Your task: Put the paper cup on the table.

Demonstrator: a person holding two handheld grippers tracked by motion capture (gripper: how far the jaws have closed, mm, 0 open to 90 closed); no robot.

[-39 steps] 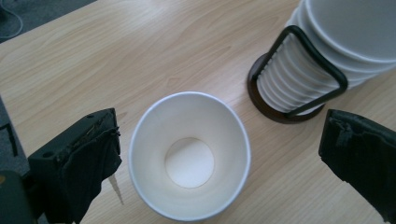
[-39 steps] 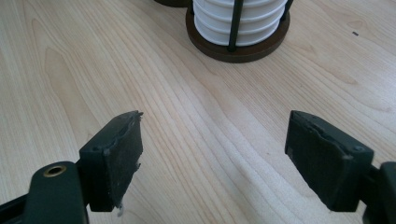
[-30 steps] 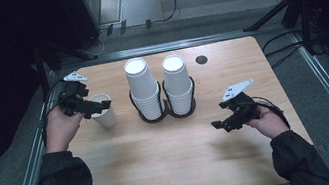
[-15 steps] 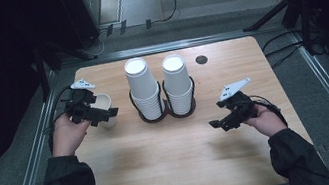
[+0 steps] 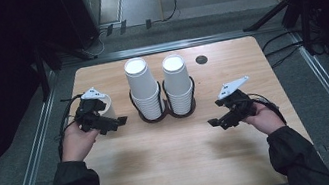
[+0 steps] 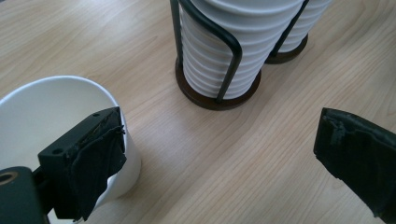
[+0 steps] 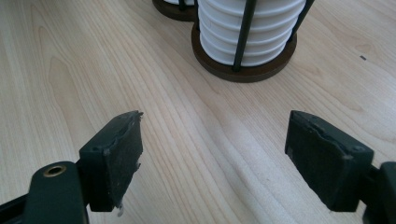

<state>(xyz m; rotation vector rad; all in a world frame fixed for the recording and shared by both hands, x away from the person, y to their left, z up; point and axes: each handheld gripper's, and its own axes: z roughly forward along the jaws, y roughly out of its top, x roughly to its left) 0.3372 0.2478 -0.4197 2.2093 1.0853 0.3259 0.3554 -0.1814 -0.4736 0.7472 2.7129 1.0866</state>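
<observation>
So the left gripper (image 6: 219,154) had its jaws spread wide, one pad poked inside the single paper cup (image 6: 56,116), which stood upright on the table (image 5: 176,171) just left of the stacked cups (image 5: 144,88). Right gripper (image 7: 212,158) hung open and empty, well apart.

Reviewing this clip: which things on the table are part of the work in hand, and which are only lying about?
In the job:
- single white paper cup, standing on the table with one jaw of the open left hand-held gripper inside its rim
- two stacks of white cups in black wire holders
- right hand-held gripper, open and holding nothing

Lying about:
- small dark round spot near the table's far edge
</observation>
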